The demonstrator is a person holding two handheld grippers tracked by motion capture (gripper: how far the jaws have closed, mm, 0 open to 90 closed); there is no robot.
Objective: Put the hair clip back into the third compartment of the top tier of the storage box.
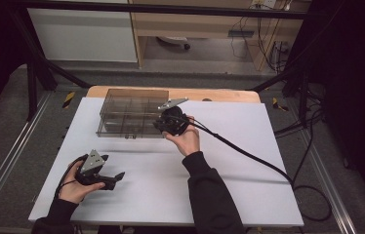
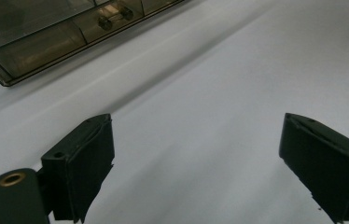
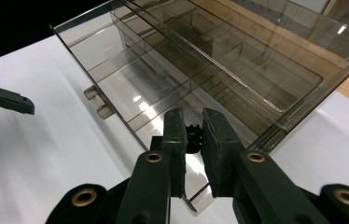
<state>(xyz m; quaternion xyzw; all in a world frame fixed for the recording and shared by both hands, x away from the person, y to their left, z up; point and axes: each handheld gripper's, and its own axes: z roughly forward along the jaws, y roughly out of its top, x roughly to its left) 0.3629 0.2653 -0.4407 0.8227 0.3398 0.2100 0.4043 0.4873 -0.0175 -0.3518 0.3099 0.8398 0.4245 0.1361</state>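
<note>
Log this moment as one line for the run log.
left tongs: open, over white table cover | right tongs: shut on small black part, over clear compartment box

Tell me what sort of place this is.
Probably a lab or data-recording workspace: a white-covered table inside a black metal frame, cables trailing on the grey floor, and a person working two handheld grippers beside a clear compartment box.

- Dim room; the white surface (image 1: pixel 171 185) is the brightest area, its surroundings near black.
- Small glare patches glint on the clear box (image 3: pixel 200 70).
- Soft shadows streak the surface in the left gripper view, where the near jaws blur.
</note>
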